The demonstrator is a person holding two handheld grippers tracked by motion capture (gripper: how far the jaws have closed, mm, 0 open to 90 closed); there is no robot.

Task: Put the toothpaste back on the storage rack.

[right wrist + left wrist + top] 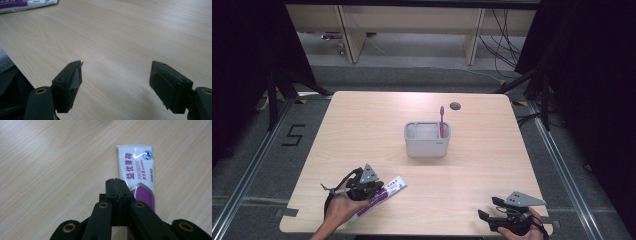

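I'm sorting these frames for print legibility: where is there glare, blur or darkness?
High view: table evenly lit, surroundings dark, tube print too small to read. Left gripper view: tube sharp, slight glare on its white end, print readable. Right gripper view: near jaws soft, tube cropped at the top edge.

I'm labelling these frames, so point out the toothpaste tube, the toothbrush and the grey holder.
toothpaste tube [137,167]: left gripper view, on its printed white face.
toothbrush [442,117]: high view, on its pink handle.
grey holder [426,146]: high view, on its front wall.
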